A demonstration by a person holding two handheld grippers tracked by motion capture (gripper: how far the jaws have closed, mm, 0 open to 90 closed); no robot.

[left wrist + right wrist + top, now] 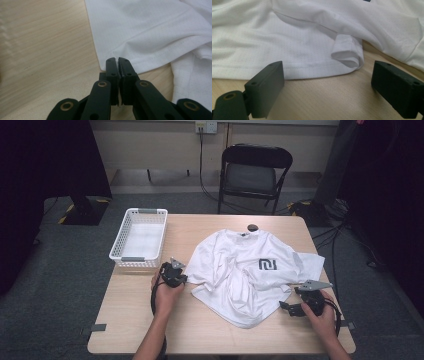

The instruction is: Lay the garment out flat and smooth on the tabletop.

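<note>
A crumpled white T-shirt (247,277) with a dark chest logo lies at the centre of a wooden table (135,320), right of a white basket (139,237). At its left edge, the left gripper (186,279) is clenched on the shirt's sleeve hem. At lower right, the right gripper (286,307) rests with jaws spread wide just beside the bottom hem, grasping nothing.

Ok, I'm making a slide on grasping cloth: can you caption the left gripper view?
Left gripper with jaws shut on the hem corner of a white shirt on the table.
</note>
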